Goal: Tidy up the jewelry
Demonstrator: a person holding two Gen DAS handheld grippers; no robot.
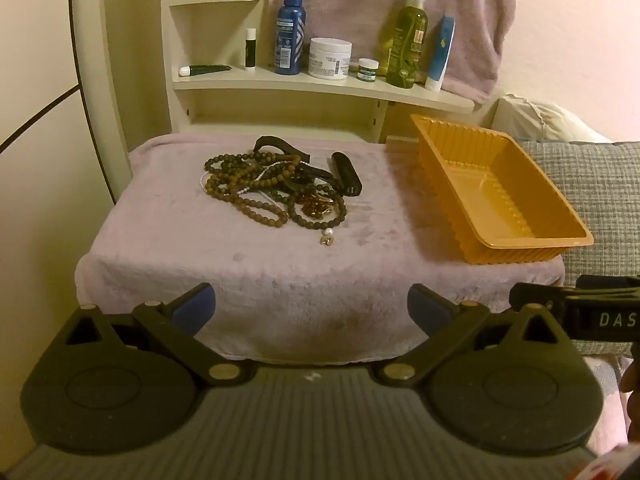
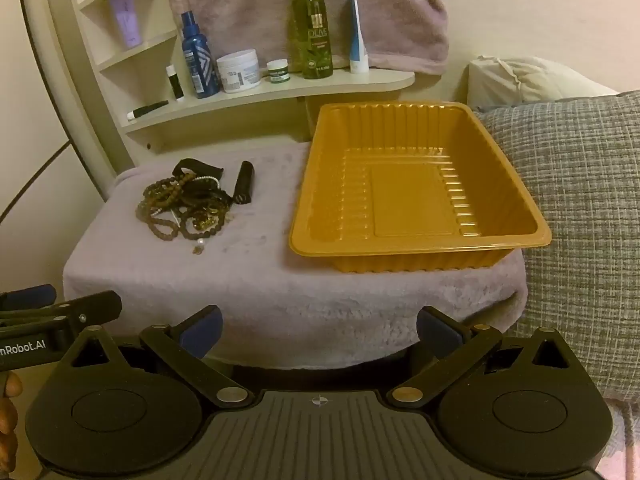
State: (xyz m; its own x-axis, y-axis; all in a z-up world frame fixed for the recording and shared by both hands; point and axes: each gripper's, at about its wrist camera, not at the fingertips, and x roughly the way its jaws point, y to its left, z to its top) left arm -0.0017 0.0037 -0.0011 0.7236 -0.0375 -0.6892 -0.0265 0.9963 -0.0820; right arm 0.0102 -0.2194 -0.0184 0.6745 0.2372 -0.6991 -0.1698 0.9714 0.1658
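Orange plastic forms the ribbed tray (image 2: 420, 248), which sits empty at the right edge of a stool-like stand covered by a pale lilac towel (image 2: 280, 292); its far right corner overhangs toward a grey woven cushion (image 2: 580, 208). Left of the tray, near the back edge of the towel, lies the jewelry pile (image 1: 276, 188): tangled strings of brown wooden beads, a thin white pearl strand, dark straps and some gold-coloured bits. A short black cylinder (image 1: 347, 176) rests against the pile's right side, and a single pearl with a gold piece (image 1: 327, 237) lies just in front of the pile, toward the near edge.

Readable writing is sparse. The tall green spray bottle (image 2: 311, 36) on the shelf (image 2: 360, 80) behind reads "OLIVE". The blue bottle (image 2: 196, 60), white jar (image 2: 239, 70) and small green jar (image 2: 277, 71) carry labels too small to read. "DAS" shows on the other tool's body in the left wrist view, and "nRobot.AI" in the right wrist view.

The left gripper (image 1: 311, 312) hangs before the near edge of the towel with its blue-padded fingers spread wide, nothing between them and touching nothing. The right gripper (image 2: 319, 332) is likewise fully spread and empty, short of the towel's near edge and in front of the tray.
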